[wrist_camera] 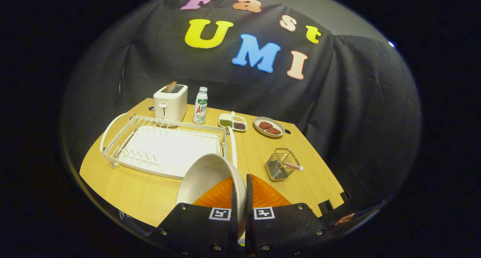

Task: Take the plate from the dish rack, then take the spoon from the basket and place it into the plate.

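The gripper (240, 192) holds its 2 fingers pressed onto the rim of the deep white ceramic plate (206, 175), 1 finger inside the rim and 1 outside. The plate is out of the rack and hangs tilted above the light wooden table (124, 190), with its hollow side turned toward the fingers. Just behind it stands the white wire dish rack (165, 147) on its white tray, with no dishes in it. To the right of the fingers, a little ahead, is the small metal wire basket (281, 164), and the spoon with the pink handle (294, 166) leans out of it. Farther away I see a divided dish of grains (233, 122) and an oval plate with brown pieces (268, 127), then a small drink bottle (200, 105) and a white toaster (170, 102) at the wall.

I think the grip is thin, only on the edge, so the heavy plate may turn or slide out when it is lowered. It could also hit the rack if it swings.
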Available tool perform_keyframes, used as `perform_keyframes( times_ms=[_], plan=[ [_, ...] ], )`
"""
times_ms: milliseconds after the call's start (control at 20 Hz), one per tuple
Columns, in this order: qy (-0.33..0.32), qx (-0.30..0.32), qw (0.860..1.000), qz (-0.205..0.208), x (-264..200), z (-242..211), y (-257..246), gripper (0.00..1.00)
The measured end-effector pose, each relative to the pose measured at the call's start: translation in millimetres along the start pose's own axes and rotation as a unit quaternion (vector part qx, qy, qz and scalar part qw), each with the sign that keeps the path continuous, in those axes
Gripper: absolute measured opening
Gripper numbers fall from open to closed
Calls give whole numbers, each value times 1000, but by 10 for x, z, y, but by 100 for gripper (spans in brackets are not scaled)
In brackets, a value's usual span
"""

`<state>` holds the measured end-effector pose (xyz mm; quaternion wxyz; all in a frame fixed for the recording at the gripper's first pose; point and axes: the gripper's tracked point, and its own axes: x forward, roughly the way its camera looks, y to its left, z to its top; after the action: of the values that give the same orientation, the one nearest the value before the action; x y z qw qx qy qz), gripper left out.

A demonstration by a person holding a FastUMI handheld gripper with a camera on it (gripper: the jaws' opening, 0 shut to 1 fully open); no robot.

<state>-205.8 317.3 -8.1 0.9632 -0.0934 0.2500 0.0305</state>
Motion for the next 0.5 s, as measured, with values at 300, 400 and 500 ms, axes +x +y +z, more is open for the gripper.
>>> perform_keyframes(
  times_ms=[300, 400, 500],
  plan=[
    [47, 36, 998, 13, 142, -470, -1, 8],
    [58, 59, 996, 23, 182, -576, 46, 8],
    [65, 89, 993, 34, 237, -647, 84, 8]
  ],
)
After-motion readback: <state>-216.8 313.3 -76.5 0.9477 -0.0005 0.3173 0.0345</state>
